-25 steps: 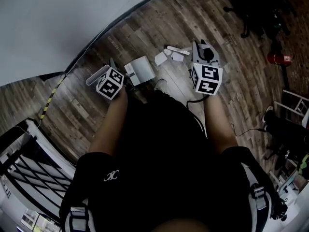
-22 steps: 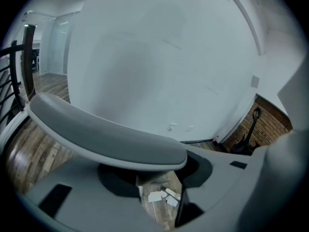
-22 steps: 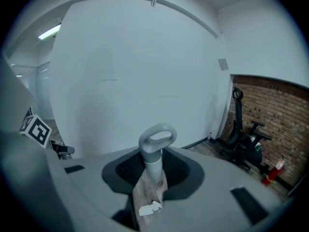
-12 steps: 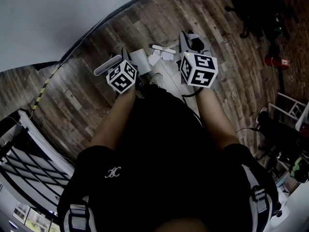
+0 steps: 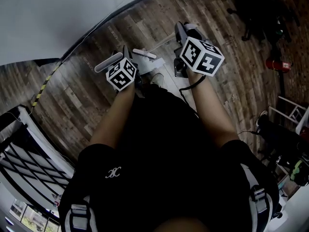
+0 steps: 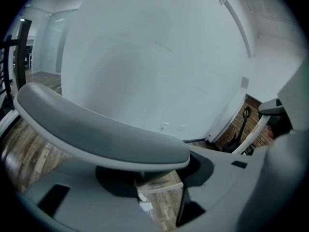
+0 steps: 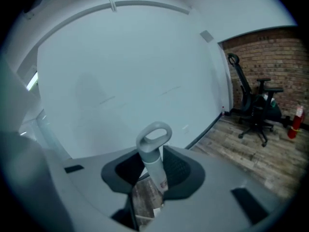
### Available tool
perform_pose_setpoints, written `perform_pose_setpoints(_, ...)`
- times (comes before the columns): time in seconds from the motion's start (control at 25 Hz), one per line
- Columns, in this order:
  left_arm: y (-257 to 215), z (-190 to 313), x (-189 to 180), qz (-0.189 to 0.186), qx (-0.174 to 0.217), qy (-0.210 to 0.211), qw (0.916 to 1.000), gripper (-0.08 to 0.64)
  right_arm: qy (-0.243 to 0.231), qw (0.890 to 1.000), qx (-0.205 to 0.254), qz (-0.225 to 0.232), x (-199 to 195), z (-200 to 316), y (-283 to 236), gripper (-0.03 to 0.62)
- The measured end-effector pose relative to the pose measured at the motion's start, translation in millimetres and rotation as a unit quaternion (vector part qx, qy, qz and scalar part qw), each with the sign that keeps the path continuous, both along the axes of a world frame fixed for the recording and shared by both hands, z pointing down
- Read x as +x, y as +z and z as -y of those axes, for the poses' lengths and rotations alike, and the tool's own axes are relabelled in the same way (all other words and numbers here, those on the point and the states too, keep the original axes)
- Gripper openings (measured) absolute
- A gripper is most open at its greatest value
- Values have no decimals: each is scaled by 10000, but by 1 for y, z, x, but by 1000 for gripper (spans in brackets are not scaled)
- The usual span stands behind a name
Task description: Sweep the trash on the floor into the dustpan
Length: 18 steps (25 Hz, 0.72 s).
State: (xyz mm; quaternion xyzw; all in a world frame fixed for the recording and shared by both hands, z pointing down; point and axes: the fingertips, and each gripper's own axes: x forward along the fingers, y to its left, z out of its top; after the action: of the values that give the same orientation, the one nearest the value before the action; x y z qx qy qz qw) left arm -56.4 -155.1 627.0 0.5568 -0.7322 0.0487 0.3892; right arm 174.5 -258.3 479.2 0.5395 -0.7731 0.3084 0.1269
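Head view: both forearms reaching up-frame from a dark torso, marker cubes side by side at upper centre. Wood floor (image 5: 231, 81) beneath, white wall (image 5: 48, 18) filling upper left.

Left gripper (image 6: 149, 175): jaws opening, already spread wide. Dustpan handle (image 6: 101, 134) lying across the gap between them, running from left edge to centre of the left gripper view. No sign of the pads pressing on it. In the head view, same handle poking out to the upper left of the left cube, pan body hidden behind cube and arm.

Right gripper (image 7: 153, 175): clamped on brush handle (image 7: 153, 163), held near-upright between the dark pads. Hanging loop at its top end, against the wall, centre of frame.

Trash (image 6: 145, 205): white paper scraps on the wood floor, visible through the jaw gap at bottom centre of the left gripper view. Another scrap at bottom centre of the right gripper view, just under the brush handle.

Right side of the right gripper view: brick wall (image 7: 270, 57), office chair (image 7: 260, 100), red fire extinguisher (image 7: 295, 120).
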Motion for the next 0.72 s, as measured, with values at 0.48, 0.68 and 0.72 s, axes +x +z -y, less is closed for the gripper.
perform_pose_setpoints(0.48, 2, -1, 4, -25, -1, 326, 9995, 192, 439, 9972, 485, -355, 82, -32, -43, 112)
perform_pose_setpoints(0.68, 2, -3, 10, 9, -42, 392, 9992, 192, 488, 9960, 434, -612, 98, -49, -37, 114)
perform_pose_setpoints(0.72, 2, -3, 11, 12, -37, 405, 9992, 192, 493, 9958, 415, -648, 100, -51, -35, 115)
